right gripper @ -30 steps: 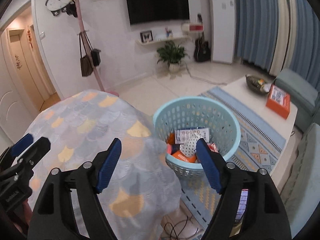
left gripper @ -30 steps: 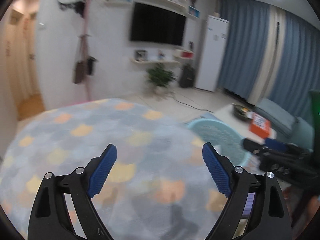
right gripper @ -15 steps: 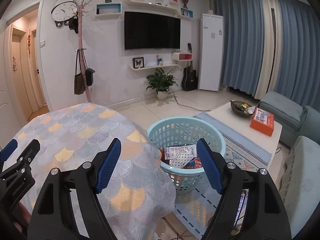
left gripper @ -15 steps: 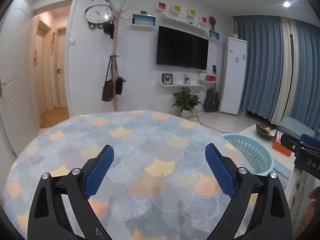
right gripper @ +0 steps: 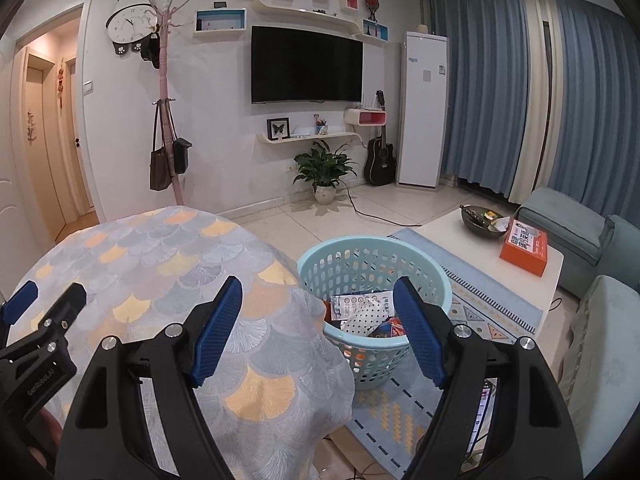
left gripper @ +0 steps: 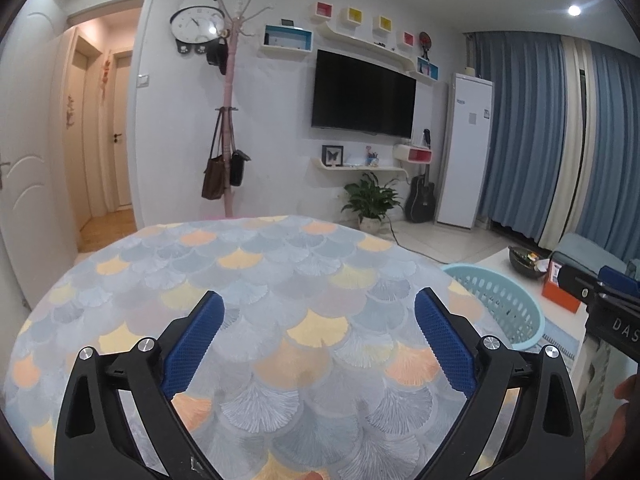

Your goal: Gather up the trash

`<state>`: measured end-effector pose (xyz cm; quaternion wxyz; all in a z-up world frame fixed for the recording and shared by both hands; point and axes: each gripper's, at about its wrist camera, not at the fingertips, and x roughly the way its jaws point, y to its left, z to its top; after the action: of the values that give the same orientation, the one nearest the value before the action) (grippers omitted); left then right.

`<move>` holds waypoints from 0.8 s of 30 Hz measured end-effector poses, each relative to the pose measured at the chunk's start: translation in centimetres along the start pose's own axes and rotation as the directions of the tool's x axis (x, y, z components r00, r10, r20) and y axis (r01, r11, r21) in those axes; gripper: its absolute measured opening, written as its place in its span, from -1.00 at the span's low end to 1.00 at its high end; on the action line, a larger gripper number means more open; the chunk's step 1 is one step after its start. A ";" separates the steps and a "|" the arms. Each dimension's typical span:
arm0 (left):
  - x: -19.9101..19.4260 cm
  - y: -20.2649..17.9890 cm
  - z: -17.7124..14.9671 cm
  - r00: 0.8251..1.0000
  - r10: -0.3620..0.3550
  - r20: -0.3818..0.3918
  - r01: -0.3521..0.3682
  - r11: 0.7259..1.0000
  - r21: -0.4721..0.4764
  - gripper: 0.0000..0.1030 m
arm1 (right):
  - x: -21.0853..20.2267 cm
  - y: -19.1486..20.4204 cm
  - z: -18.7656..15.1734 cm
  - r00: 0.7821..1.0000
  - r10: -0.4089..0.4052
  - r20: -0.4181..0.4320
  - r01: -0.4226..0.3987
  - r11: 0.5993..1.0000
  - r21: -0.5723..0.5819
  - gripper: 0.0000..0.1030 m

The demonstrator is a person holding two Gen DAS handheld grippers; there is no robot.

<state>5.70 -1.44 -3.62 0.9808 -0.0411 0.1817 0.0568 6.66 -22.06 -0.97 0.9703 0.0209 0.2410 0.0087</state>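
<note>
Both tools, left tool [left gripper: 316,336] and right tool [right gripper: 318,328], gape released, empty. The trash [right gripper: 362,314], wrappers and packets, lies in the laundry basket [right gripper: 436,276] at 3 o'clock off the tabletop [left gripper: 240,280]; likely light, crinkly, slippery: pinch a flat edge.

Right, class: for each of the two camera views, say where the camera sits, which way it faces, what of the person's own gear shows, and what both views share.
Left wrist: sits on the left gripper, looks across the scale-patterned tablecloth toward the TV wall; its open blue fingers show, with the right gripper at the right edge.
Right wrist: sits on the right gripper, faces the blue basket of trash beside the table; open fingers show, with the left gripper at the left.
Shared: tablecloth, basket, TV, orange box.
</note>
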 end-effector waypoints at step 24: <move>0.0 0.2 0.0 1.000 0.023 -0.005 -0.023 1.000 0.014 0.84 | 1.0 -0.7 -0.5 1.000 0.000 -0.030 0.001 1.000 0.019 0.46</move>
<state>5.69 -1.21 -3.62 0.9799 -0.0323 0.1852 0.0665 7.34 -22.70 -1.90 0.9662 0.0298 0.2558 0.0065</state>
